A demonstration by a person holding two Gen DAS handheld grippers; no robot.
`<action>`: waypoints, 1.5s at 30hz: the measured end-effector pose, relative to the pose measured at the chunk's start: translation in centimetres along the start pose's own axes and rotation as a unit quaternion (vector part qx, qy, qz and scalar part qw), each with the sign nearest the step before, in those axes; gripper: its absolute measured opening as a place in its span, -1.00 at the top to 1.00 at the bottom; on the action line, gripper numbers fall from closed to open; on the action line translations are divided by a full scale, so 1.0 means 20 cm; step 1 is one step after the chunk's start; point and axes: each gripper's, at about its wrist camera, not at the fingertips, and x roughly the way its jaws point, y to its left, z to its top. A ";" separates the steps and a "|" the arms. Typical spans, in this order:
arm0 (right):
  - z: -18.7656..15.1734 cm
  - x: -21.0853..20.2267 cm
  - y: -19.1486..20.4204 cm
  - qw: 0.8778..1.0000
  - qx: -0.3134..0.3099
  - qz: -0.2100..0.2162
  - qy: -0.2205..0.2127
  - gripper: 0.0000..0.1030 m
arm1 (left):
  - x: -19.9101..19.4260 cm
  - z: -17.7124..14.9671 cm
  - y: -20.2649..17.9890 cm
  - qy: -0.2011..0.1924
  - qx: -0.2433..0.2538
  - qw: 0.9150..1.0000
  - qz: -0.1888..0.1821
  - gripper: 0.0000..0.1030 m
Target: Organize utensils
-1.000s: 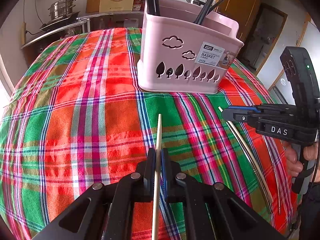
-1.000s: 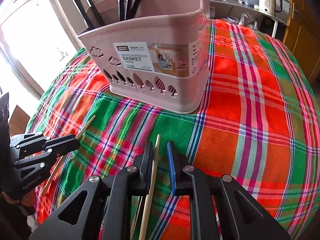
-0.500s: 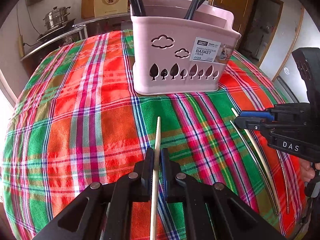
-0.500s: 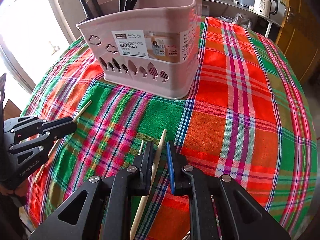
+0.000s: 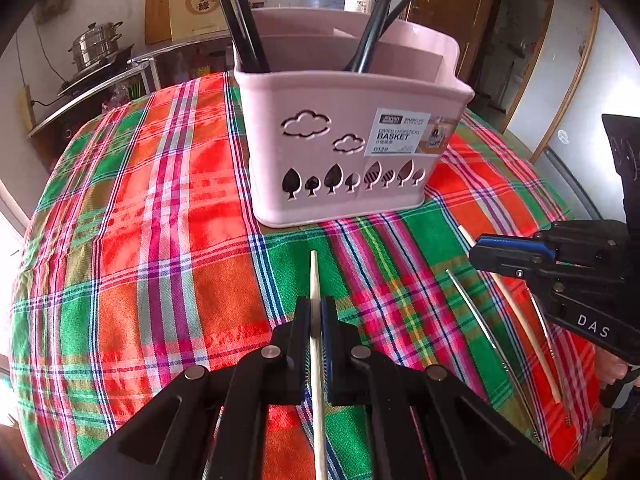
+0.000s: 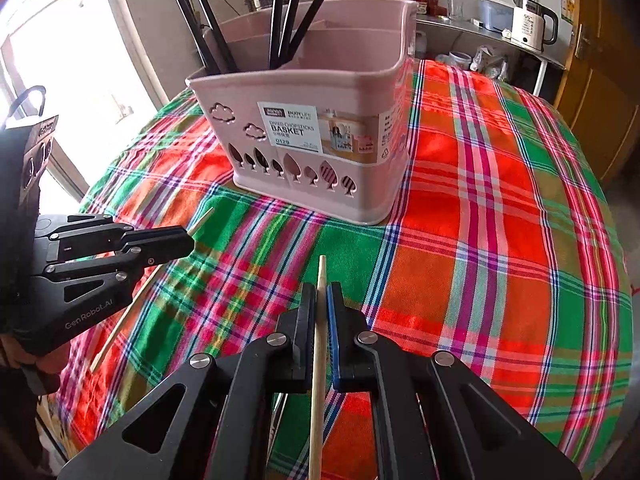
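Observation:
A pink chopstick basket [image 5: 344, 152] [image 6: 320, 140] stands on the plaid tablecloth [image 5: 160, 240], with several black chopsticks [image 5: 244, 20] [image 6: 280, 20] upright in it. My left gripper [image 5: 316, 308] is shut on a pale wooden chopstick [image 5: 314, 276] that points toward the basket. In the right wrist view the left gripper [image 6: 188, 240] comes in from the left with that stick's tip [image 6: 206, 216] poking out. My right gripper [image 6: 321, 292] has its jaws closing, and the pads press a second wooden chopstick [image 6: 321, 276]. From the left wrist view the right gripper [image 5: 480, 252] is at the right, holding that stick [image 5: 520, 320].
Two thin metal chopsticks [image 5: 484, 332] [image 5: 546, 332] lie on the cloth under the right gripper. Behind the round table stand a shelf with a steel pot [image 5: 96, 46], a counter with a white kettle [image 6: 532, 24], and wooden doors [image 6: 600, 120]. The cloth drops off at the table's edges.
The right jaws closed from a loose gap onto the wooden chopstick, which now stands straight between the pads. Both grippers rose a little with their sticks; the basket looks nearer.

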 end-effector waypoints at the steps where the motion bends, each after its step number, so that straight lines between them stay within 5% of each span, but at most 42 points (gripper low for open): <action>1: 0.01 -0.02 0.00 1.000 0.001 0.001 -0.007 0.89 | -0.03 0.01 0.00 -0.006 -0.003 1.000 -0.005 0.90; 13: 0.10 -0.30 0.01 0.995 0.016 0.018 -0.100 0.89 | -0.43 0.11 -0.02 -0.095 -0.016 0.995 -0.036 0.90; 31: 0.12 -0.60 0.06 0.983 -0.002 0.019 -0.184 0.89 | -0.71 0.15 -0.08 -0.151 -0.004 0.988 -0.041 0.90; 38: 0.12 -0.63 0.09 0.981 -0.008 0.018 -0.192 0.89 | -0.63 0.16 -0.09 -0.134 0.000 0.991 -0.031 0.94; 40: 0.11 -0.63 0.09 0.981 -0.007 0.019 -0.191 0.89 | -0.56 0.17 -0.05 -0.124 -0.016 0.992 -0.028 0.89; 45: 0.11 -0.62 0.08 0.982 -0.011 0.021 -0.186 0.89 | -0.39 0.18 0.04 -0.095 -0.047 0.994 -0.029 0.35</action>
